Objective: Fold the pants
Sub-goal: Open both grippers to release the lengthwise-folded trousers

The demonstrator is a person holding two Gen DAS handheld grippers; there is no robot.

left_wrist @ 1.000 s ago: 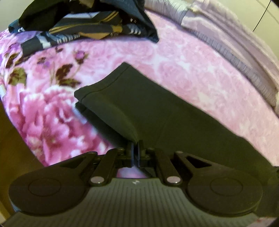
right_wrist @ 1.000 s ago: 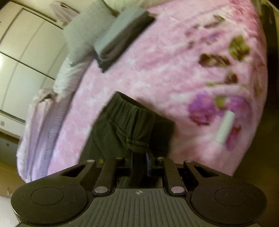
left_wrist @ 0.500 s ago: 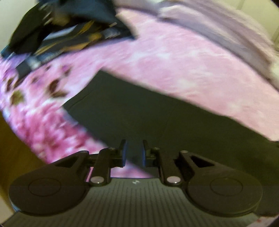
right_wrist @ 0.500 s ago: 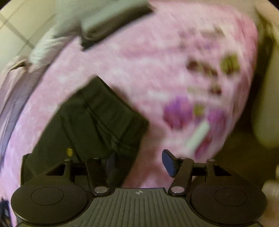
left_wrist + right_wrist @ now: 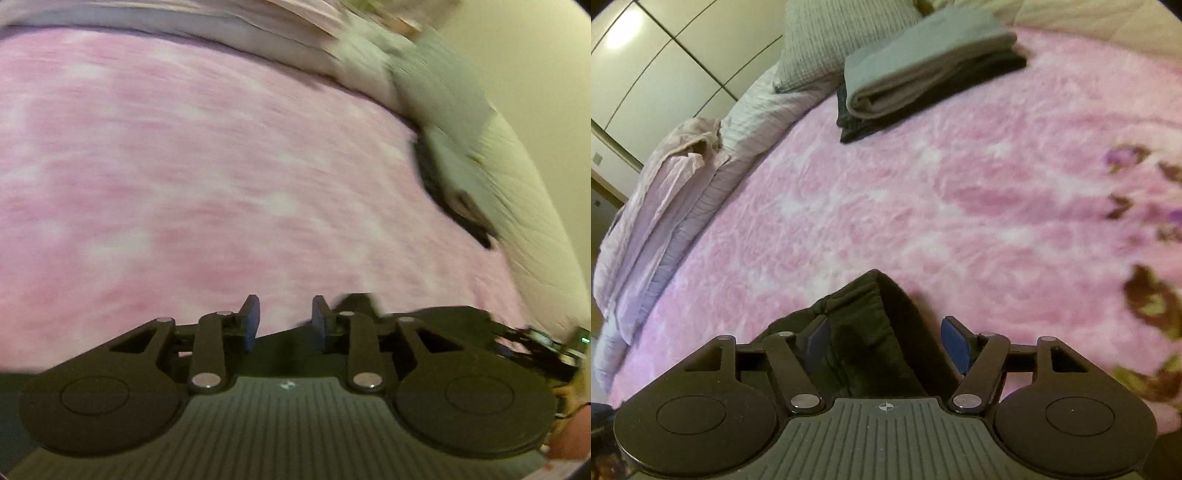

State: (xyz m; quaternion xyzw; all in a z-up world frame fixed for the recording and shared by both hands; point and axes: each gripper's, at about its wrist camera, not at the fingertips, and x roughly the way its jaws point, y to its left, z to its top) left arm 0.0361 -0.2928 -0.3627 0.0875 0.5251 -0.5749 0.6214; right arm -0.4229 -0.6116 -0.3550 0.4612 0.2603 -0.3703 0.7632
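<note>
- Since a second ago both grippers have let go of the dark pants: the left gripper point(image 5: 282, 317), then pinched on a fold of cloth, now has swung across to face bare pink blanket point(image 5: 207, 166), and the striped dark garment once at the top of its view is gone from sight.
- The left gripper's jaws are opening, a modest gap between the blue pads, nothing pressed between them; a dark edge of the pants point(image 5: 354, 301) shows just behind the right finger, low in the blurred frame.
- The right gripper point(image 5: 886, 341) stands spread wide, jaws still opening; the bunched waistband of the pants point(image 5: 864, 325) lies between the pads at lower centre of the right wrist view, gripped by neither.
- A folded stack of grey and black clothes point(image 5: 923, 70) sits at the top of the right wrist view, well apart from the pants, beside a grey pillow point(image 5: 831, 33).
- A pale lilac quilt point(image 5: 665, 192) lies rumpled along the bed's left edge.
</note>
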